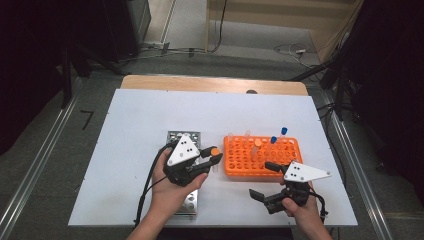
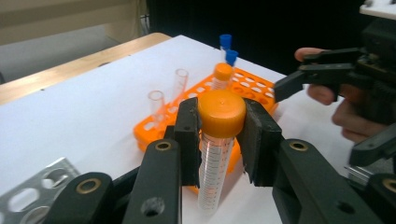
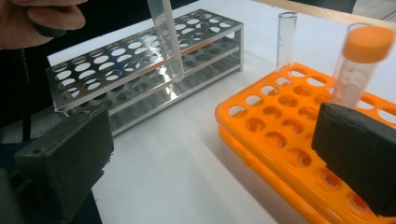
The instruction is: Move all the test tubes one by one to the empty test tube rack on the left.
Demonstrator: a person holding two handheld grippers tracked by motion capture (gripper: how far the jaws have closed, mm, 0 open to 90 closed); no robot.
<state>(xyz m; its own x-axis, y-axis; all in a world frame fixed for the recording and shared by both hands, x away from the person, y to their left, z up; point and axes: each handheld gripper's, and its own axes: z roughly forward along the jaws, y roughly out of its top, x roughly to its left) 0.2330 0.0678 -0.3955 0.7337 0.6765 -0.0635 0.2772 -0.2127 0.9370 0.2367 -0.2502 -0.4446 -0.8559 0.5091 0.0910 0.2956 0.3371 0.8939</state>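
Light fell from above onto the white table [image 1: 150, 150], which read bright while the room around it stayed near black. The high view was soft and low in detail. In the left gripper view, the orange-capped tube [image 2: 217, 140] between the jaws was sharp, and things beyond them blurred. In the right gripper view, glare streaked the metal rack [image 3: 140, 70] beyond the jaws, and soft shadows lay under both racks.

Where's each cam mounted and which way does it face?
High view: above the person's side, looking forward and down on the white table; both forearms, left claw and right claw.
Left gripper view: rides the left claw, jaws shut on the orange-capped tube.
Right gripper view: along open jaws toward the metal rack.
All share the orange rack.
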